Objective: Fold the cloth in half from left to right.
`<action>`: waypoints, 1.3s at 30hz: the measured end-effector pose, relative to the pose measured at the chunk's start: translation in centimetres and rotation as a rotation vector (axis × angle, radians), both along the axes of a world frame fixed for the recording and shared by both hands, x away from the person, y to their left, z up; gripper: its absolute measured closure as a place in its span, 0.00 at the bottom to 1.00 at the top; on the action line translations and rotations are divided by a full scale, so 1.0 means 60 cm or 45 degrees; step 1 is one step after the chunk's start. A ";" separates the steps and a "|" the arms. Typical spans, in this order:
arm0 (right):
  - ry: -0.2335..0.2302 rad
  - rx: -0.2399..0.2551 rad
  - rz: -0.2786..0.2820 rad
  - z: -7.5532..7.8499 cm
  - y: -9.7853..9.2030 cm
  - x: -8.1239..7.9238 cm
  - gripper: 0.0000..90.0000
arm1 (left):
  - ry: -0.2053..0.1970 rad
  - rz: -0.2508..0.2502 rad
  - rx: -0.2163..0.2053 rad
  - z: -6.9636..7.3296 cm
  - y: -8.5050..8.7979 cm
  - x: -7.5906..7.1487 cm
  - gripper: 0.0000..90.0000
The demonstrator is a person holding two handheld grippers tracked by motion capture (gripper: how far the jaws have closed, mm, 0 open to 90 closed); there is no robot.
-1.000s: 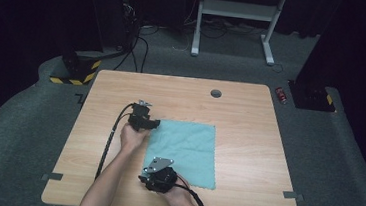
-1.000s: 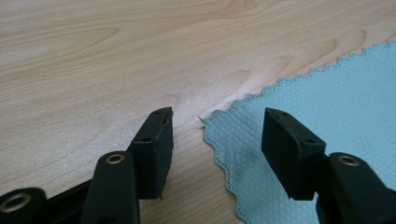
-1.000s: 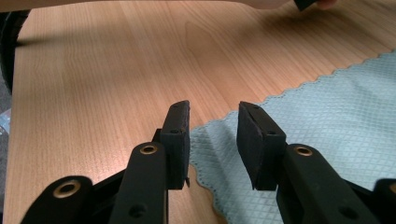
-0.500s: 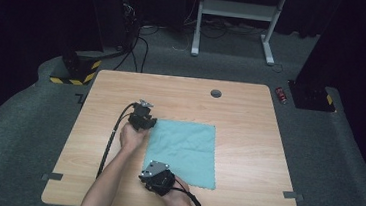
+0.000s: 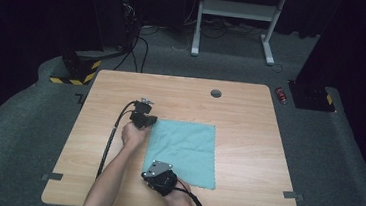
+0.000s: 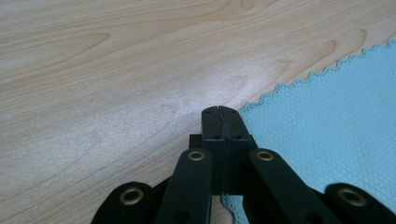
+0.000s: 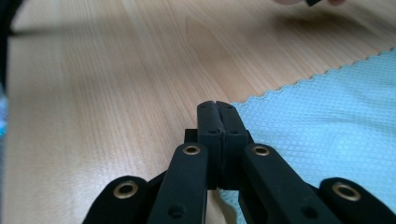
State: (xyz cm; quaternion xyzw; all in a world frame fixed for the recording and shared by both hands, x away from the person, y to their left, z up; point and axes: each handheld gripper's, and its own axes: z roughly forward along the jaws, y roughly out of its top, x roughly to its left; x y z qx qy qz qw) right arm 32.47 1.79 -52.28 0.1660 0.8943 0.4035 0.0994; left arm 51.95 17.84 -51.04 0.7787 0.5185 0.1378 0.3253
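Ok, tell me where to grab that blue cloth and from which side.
Take the blue cloth at its two left corners, coming in from the left edge. It lies flat on the table, so only the thin scalloped edge offers a pinch. The left gripper and the right gripper already sit closed at those corners.

No text, label, brand or number can be read anywhere in these views. The only sign-like marking is the yellow-and-black hazard striping (image 5: 73, 68) on a base standing on the floor beyond the worktop's far left corner; it carries no words.
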 end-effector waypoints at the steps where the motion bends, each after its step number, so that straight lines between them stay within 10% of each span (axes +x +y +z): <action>1: 0.014 0.021 -0.002 0.003 -0.004 0.001 1.00 | -0.001 -0.002 -0.009 0.002 0.002 0.000 1.00; 6: 0.020 0.078 -0.010 0.016 -0.018 0.001 1.00 | -0.040 -0.006 -0.072 0.017 0.009 -0.001 1.00; 39: 0.063 0.203 0.068 0.076 0.015 0.005 1.00 | -0.113 0.034 -0.026 0.082 0.058 -0.021 1.00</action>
